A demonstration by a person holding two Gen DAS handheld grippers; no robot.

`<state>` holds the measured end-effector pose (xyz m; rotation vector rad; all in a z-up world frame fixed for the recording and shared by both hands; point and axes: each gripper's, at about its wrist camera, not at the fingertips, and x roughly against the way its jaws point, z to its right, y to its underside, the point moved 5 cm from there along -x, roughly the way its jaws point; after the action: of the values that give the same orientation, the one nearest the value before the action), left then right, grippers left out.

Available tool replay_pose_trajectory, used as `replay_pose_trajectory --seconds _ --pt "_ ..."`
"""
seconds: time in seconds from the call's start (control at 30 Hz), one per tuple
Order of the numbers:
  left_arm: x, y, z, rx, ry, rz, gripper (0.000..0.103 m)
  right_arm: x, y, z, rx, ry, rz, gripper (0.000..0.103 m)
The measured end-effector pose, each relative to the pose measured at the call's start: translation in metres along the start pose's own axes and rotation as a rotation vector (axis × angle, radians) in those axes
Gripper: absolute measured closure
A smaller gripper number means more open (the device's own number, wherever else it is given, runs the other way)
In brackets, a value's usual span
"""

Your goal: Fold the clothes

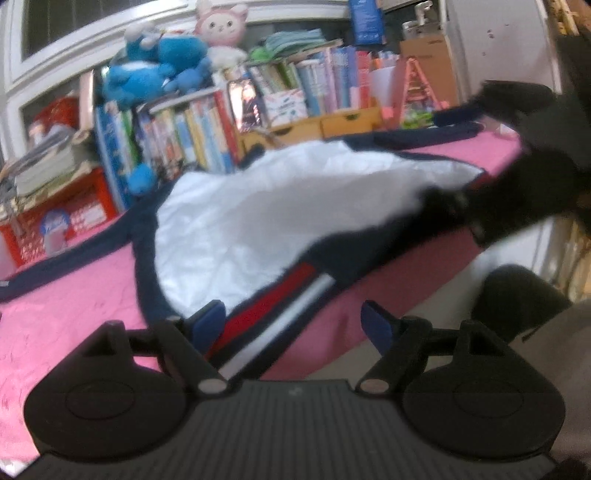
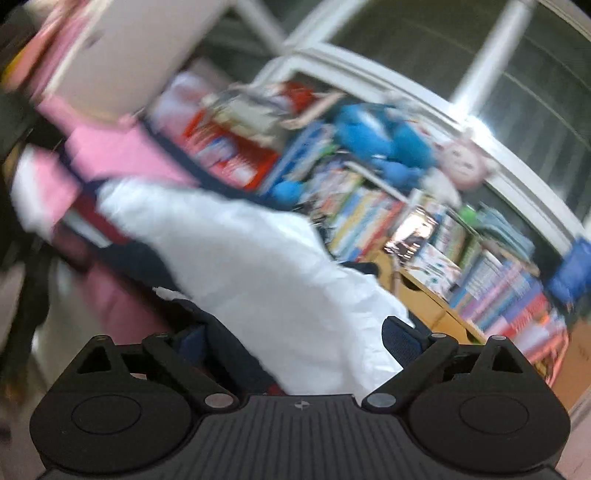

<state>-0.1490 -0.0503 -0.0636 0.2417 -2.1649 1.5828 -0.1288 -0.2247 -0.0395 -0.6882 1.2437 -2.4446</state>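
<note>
A navy jacket lies inside out on the pink table cover, its white lining facing up and a red and white striped hem near the table's front edge. My left gripper is open just above that hem, with the stripes lying between its blue pads without being pinched. The right wrist view is blurred and tilted. There the right gripper stands wide open, with the white lining and a navy edge loose between its fingers. A dark blurred arm reaches over the jacket's right end.
Behind the table stand rows of books, a blue plush toy, a pink plush toy, a red crate and wooden drawers. The person's dark trouser leg is at the table's front right corner.
</note>
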Motion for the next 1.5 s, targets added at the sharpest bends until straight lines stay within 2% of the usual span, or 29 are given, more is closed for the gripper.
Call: replay_pose_trajectory --seconds 0.07,0.13,0.2,0.27,0.3,0.33,0.4,0.5,0.53,0.6,0.67,0.73,0.8,0.83,0.93,1.03,1.13,1.17,1.2,1.23,1.37,1.43,1.5 --pt "-0.006 -0.006 0.003 -0.036 -0.047 0.021 0.022 -0.006 -0.011 0.015 -0.096 0.012 0.001 0.007" --pt "-0.014 -0.01 0.002 -0.051 -0.119 0.039 0.022 -0.014 -0.012 0.028 -0.138 0.026 -0.007 0.007" --pt "-0.021 -0.013 -0.01 -0.002 -0.206 0.049 0.022 -0.019 -0.01 0.034 -0.154 0.034 -0.018 0.007" --pt "-0.023 -0.011 -0.028 0.045 -0.325 0.055 0.021 -0.016 0.0 0.034 -0.135 0.067 -0.037 0.007" --pt "-0.024 -0.007 -0.034 0.026 -0.406 0.053 0.019 -0.015 0.008 0.033 -0.115 0.085 -0.048 0.007" --pt "-0.025 -0.002 -0.037 -0.007 -0.456 0.047 0.018 -0.014 0.016 0.032 -0.094 0.103 -0.059 0.007" --pt "-0.027 0.006 -0.043 -0.051 -0.532 0.021 0.019 -0.012 0.037 0.029 -0.054 0.107 -0.091 0.006" --pt "-0.022 0.003 -0.061 -0.036 -0.589 0.022 0.02 -0.013 0.053 0.048 -0.01 0.218 -0.14 0.009" --pt "-0.019 0.001 -0.067 -0.026 -0.605 0.025 0.023 -0.013 0.058 0.055 0.004 0.256 -0.156 0.014" --pt "-0.003 -0.018 -0.079 0.013 -0.568 0.067 0.022 -0.013 0.069 0.068 0.033 0.332 -0.188 0.037" --pt "0.024 -0.041 -0.083 0.032 -0.522 0.126 0.023 0.001 0.057 0.094 -0.079 0.315 -0.159 0.039" --pt "0.05 -0.055 -0.082 -0.01 -0.495 0.162 0.023 0.025 0.036 0.115 -0.144 0.35 -0.091 0.045" --pt "0.065 -0.058 -0.077 -0.06 -0.466 0.173 0.021 0.045 0.032 0.124 -0.201 0.351 -0.059 0.045" --pt "0.064 -0.052 -0.075 -0.068 -0.444 0.151 0.02 0.055 0.031 0.129 -0.229 0.351 -0.043 0.043" --pt "0.048 -0.024 -0.066 -0.088 -0.364 0.029 0.02 0.055 0.064 0.115 -0.272 0.274 -0.14 0.038" --pt "0.028 0.005 -0.053 -0.126 -0.308 -0.09 0.021 0.053 0.096 0.096 -0.308 0.197 -0.235 0.038" --pt "0.02 0.018 -0.045 -0.15 -0.262 -0.133 0.021 0.048 0.111 0.077 -0.306 0.109 -0.295 0.035" --pt "0.021 0.018 -0.046 -0.136 -0.244 -0.137 0.021 0.048 0.112 0.073 -0.302 0.083 -0.3 0.031" --pt "0.022 0.017 -0.049 -0.111 -0.222 -0.136 0.021 0.048 0.112 0.072 -0.305 0.052 -0.299 0.022" --pt "0.024 0.017 -0.053 -0.068 -0.182 -0.13 0.021 0.049 0.111 0.071 -0.308 0.021 -0.297 0.019" --pt "0.034 0.021 -0.068 0.155 0.063 -0.094 0.019 0.05 0.105 0.081 -0.408 -0.126 -0.287 0.018" --pt "0.042 0.026 -0.078 0.237 0.144 -0.075 0.019 0.053 0.102 0.087 -0.499 -0.235 -0.271 0.018" --pt "0.052 0.032 -0.088 0.301 0.201 -0.061 0.018 0.061 0.103 0.098 -0.565 -0.295 -0.262 0.018"
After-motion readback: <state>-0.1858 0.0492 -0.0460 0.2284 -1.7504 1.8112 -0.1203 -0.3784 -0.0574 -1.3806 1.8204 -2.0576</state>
